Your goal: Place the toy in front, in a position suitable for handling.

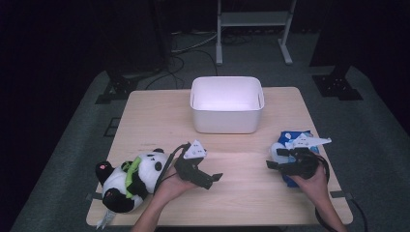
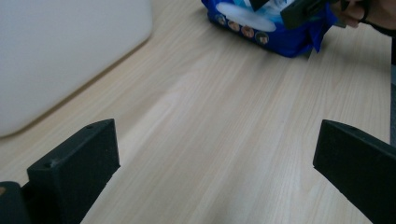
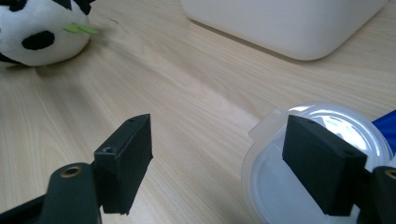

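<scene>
The right gripper (image 1: 283, 163), wide open and empty, is held over the blue wipes pack (image 1: 290, 140) at three o'clock; its flip lid could be snagged. The left gripper (image 1: 205, 174) is likewise gaping, empty.

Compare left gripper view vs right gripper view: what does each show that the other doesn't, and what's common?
Left gripper view alone: the blue pack at the top, with the right gripper and hand over it.

Right gripper view alone: the panda at top left, and the pack's clear round lid under its own right-hand jaw.

Both: the white bin, the wooden table, and each view's own two black jaws standing wide apart with nothing between them, so the left gripper is open too.
</scene>
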